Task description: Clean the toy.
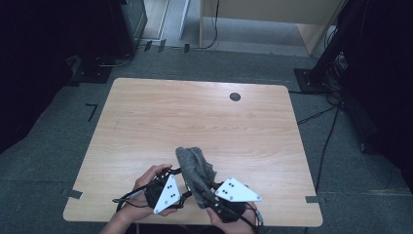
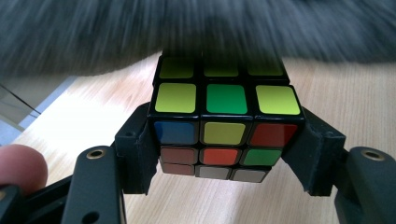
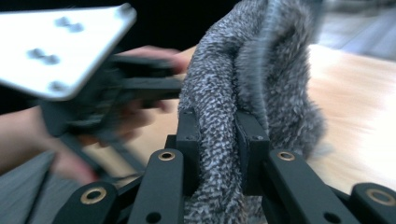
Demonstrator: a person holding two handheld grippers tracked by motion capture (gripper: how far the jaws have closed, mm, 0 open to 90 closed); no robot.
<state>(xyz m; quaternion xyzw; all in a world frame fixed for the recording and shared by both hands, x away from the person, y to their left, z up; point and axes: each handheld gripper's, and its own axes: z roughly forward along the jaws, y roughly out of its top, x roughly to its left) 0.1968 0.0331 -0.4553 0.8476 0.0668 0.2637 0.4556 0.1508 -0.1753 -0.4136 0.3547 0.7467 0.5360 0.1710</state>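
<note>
I've got the left gripper (image 2: 226,140) clenched on the puzzle cube (image 2: 225,123), both jaws pressing its sides, yellow and green stickers facing up. The right gripper (image 3: 218,144) is pinching a fold of the grey cloth (image 3: 252,79) tight between its pads. From above, the cloth (image 1: 196,168) stands bunched at the table's (image 1: 195,112) six o'clock edge, the left gripper (image 1: 165,192) at its eight o'clock, the right gripper (image 1: 229,197) at its five o'clock.

In the left gripper view the grey cloth (image 2: 196,32) is smeared with blur and hides the far edge of the cube (image 2: 224,121).
</note>
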